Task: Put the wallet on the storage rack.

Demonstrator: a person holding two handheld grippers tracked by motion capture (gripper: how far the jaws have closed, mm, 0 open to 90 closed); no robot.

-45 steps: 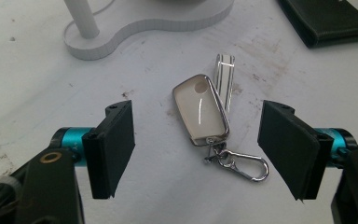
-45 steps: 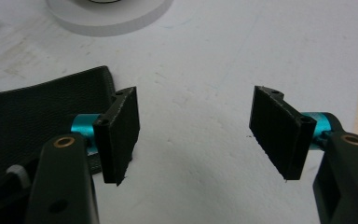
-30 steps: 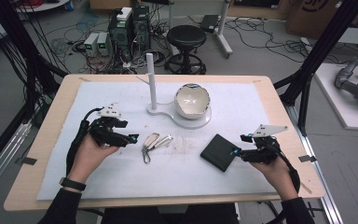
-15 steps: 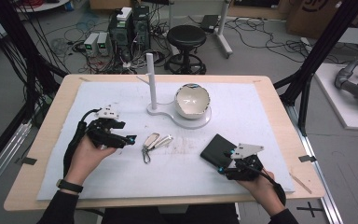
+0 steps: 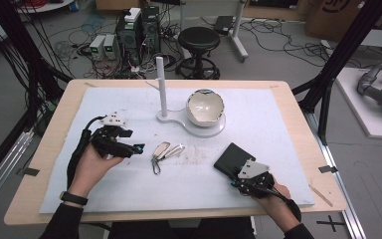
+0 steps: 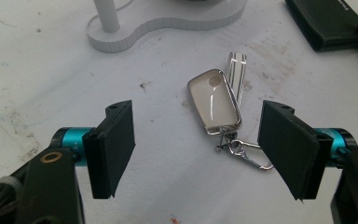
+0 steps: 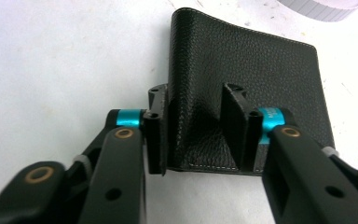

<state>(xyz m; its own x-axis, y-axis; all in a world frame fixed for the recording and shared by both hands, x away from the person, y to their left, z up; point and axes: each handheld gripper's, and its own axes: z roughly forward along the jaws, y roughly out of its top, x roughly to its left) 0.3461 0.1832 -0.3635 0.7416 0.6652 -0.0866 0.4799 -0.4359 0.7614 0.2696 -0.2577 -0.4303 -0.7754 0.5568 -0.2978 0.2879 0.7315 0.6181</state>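
Wallet [image 7: 242, 79] pinched by right tool [image 7: 198, 133]; bowl [image 5: 205, 106] holds nothing visible.

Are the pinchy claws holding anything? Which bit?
The right gripper pinches the black wallet at its near edge, bunching the leather. The left gripper holds nothing; its jaws are open around the key fob.

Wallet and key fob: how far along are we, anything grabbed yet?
Done: nothing placed yet. In hand: the right gripper has its jaws around the near edge of the black wallet, which lies on the mat. Left: the left gripper is open, the key fob untouched between its jaws.
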